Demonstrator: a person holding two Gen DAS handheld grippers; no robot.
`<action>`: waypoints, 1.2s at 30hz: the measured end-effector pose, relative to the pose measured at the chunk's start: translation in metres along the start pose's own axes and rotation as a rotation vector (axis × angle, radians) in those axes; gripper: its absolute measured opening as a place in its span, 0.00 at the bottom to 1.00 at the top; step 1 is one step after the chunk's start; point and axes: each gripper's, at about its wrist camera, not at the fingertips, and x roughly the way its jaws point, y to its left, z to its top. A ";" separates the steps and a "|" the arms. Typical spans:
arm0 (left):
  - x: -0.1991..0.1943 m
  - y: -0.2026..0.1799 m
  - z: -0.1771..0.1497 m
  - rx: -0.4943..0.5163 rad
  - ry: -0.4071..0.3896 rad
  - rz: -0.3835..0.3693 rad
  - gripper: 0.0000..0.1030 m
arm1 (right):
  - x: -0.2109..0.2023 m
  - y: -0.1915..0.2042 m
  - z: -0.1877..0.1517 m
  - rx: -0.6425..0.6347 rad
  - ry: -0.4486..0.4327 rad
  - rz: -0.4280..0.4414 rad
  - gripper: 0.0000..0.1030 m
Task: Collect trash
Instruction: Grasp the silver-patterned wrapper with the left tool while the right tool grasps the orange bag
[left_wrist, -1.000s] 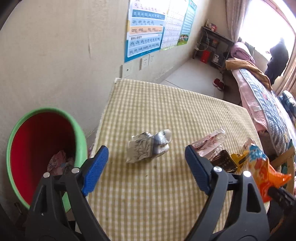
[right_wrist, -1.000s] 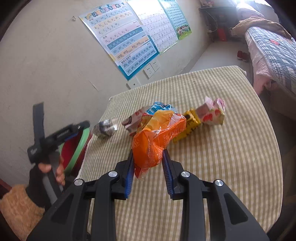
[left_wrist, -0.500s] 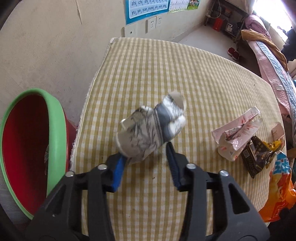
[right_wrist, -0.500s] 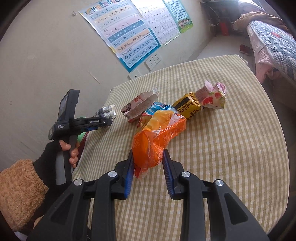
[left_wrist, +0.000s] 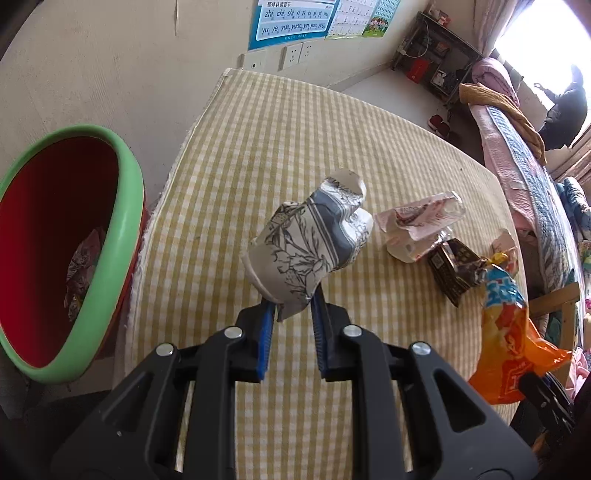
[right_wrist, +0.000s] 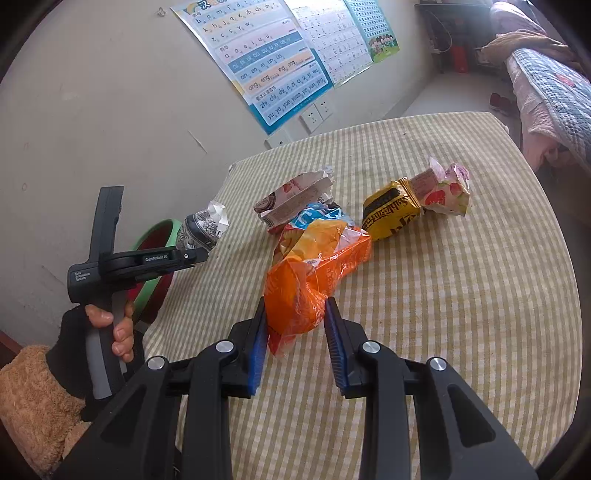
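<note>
My left gripper (left_wrist: 291, 310) is shut on a crumpled grey-and-white paper cup (left_wrist: 306, 240) and holds it above the checked tablecloth; the cup also shows in the right wrist view (right_wrist: 201, 229). My right gripper (right_wrist: 295, 325) is shut on an orange snack bag (right_wrist: 314, 277), also seen at the right of the left wrist view (left_wrist: 509, 339). A red bin with a green rim (left_wrist: 125, 236) stands left of the table, with wrappers inside. A pink-white wrapper (left_wrist: 417, 225), a dark wrapper (left_wrist: 454, 269), a yellow packet (right_wrist: 391, 214) and a pink floral packet (right_wrist: 447, 192) lie on the table.
The table (right_wrist: 461, 295) stands against a wall with alphabet posters (right_wrist: 266, 62) and sockets. A bed (left_wrist: 524, 166) with a quilt runs along the right side. The person's gloved left hand (right_wrist: 99, 332) holds the left gripper handle.
My left gripper closed on the paper cup and lifted it off the table. My right gripper has kept its hold on the orange bag and drawn back a little.
</note>
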 end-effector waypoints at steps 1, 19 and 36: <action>-0.002 -0.003 -0.003 -0.001 0.006 -0.003 0.18 | 0.000 0.000 0.000 -0.001 0.001 0.000 0.28; -0.005 -0.010 0.004 0.044 -0.057 0.062 0.66 | 0.000 -0.001 -0.003 0.002 0.007 0.005 0.28; -0.013 -0.015 -0.008 0.008 -0.066 -0.002 0.21 | 0.000 0.007 -0.003 -0.028 0.012 -0.002 0.28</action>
